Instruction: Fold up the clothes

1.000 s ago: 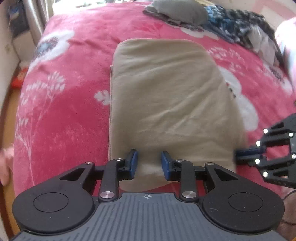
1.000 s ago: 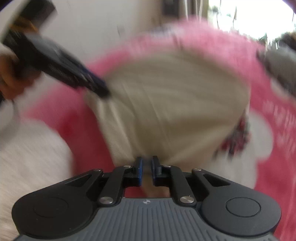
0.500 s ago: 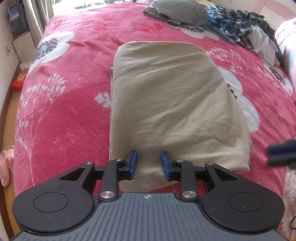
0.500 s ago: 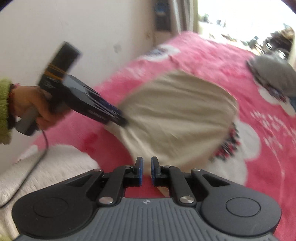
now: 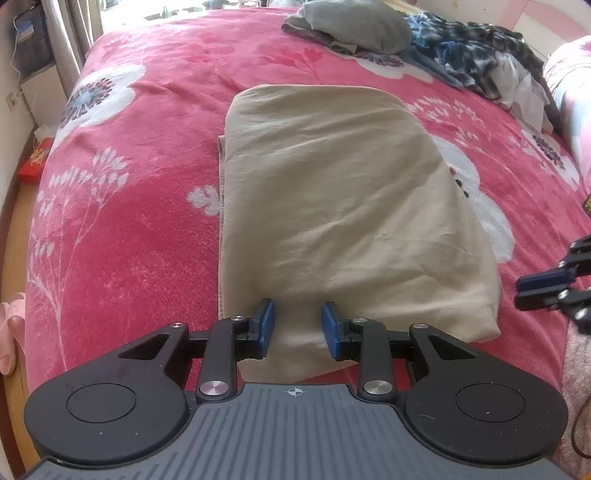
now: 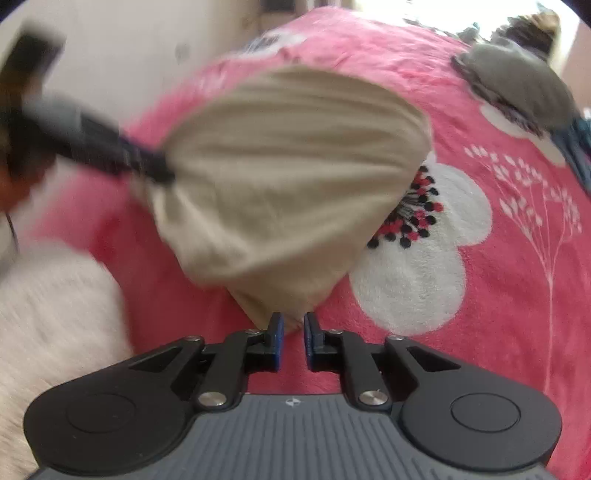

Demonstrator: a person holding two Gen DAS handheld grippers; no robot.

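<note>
A folded beige garment (image 5: 332, 206) lies flat on the pink flowered blanket (image 5: 129, 229). My left gripper (image 5: 298, 321) is open, its blue pads straddling the garment's near edge without clamping it. My right gripper (image 5: 532, 291) hovers off the garment's near right corner, with pink blanket showing between the two. In the right wrist view the right gripper (image 6: 293, 328) is shut with a thin slit and nothing in it, and the beige garment (image 6: 288, 177) has its corner just beyond the tips. The left gripper (image 6: 140, 162) appears blurred at the garment's far edge.
A grey garment (image 5: 362, 26) and plaid clothes (image 5: 480, 48) are piled at the far end of the bed. A white fluffy fabric (image 6: 48, 306) lies at the near left in the right wrist view. A pink item (image 5: 11, 328) and the bed's left edge sit at the left.
The right gripper drew away from the garment's near right corner, then came back closer to it. The left gripper stayed open at the near edge. The garment has not moved.
</note>
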